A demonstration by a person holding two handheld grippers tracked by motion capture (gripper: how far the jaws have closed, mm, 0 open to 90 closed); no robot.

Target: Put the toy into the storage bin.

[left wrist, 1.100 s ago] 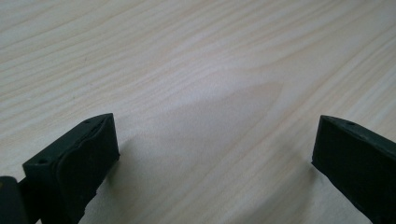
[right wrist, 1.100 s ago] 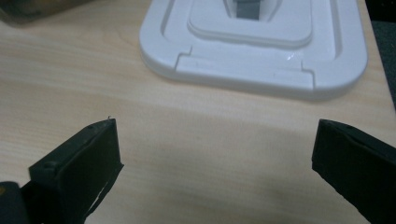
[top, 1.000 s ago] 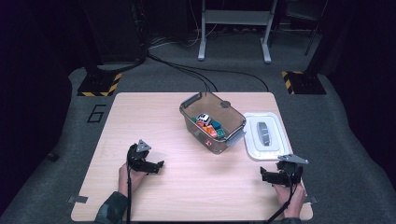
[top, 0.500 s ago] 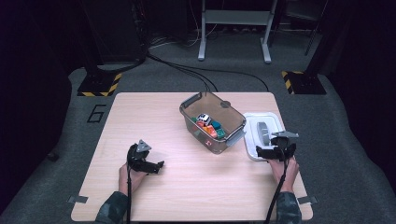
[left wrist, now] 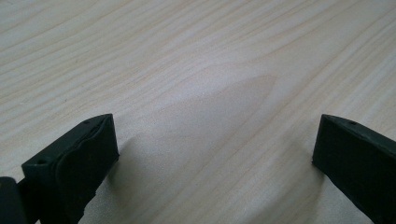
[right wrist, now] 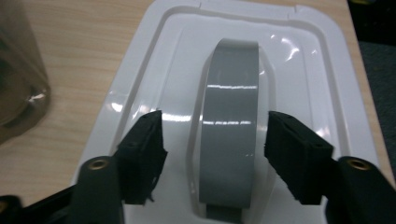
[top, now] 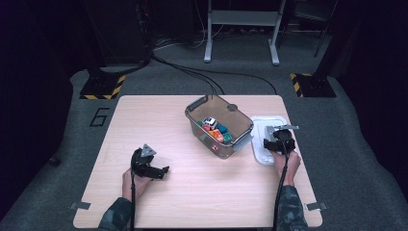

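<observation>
— Near the right edge of the wooden table (top: pixel 159 115), what is the right gripper (right wrist: pixel 212 140) doing?
— Closing its jaws astride the grey handle (right wrist: pixel 229 116) of the flat white plastic lid (top: pixel 262 156), pads not yet touching.
— And the left gripper (left wrist: pixel 215 154)?
— Resting wide open, near the left front corner.

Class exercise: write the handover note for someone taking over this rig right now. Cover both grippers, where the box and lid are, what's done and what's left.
Right gripper: jaws have just been closing, either side of the grey handle of the white lid, not yet gripping.
Left gripper: open, idle above the table.
Clear box: mid-table, toys inside, uncovered; lid lies flat at its right.
Done: reach to lid.
Left: probably grip, lift, close box.
</observation>
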